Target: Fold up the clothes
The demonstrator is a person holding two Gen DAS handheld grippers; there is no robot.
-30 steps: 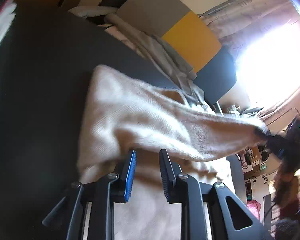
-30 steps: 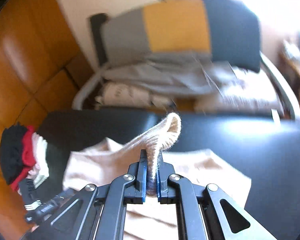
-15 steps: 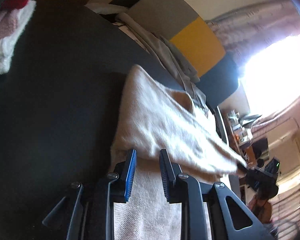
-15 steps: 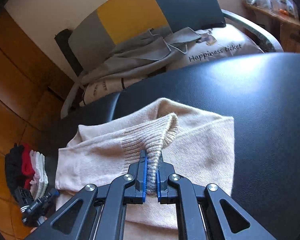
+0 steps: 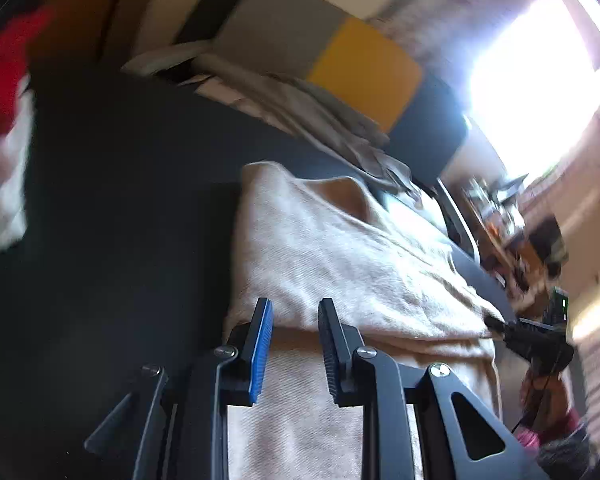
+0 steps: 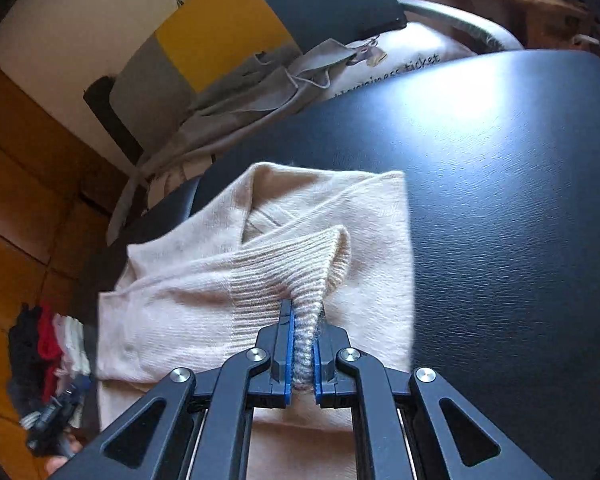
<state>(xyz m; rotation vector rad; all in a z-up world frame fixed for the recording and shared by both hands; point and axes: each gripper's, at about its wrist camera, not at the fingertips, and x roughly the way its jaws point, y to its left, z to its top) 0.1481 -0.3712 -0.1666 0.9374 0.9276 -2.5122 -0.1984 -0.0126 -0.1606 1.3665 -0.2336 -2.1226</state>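
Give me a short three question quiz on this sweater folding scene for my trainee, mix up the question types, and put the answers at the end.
1. True or false: the right hand-held gripper is shut on the ribbed cuff of the beige sweater.
2. Multiple choice: the left hand-held gripper is A) shut on the sweater, B) open, with the sweater showing between its fingers, C) out of view.
3. Fill in: the sweater lies on a ____ padded surface.

Key: 1 true; 2 B; 3 black.
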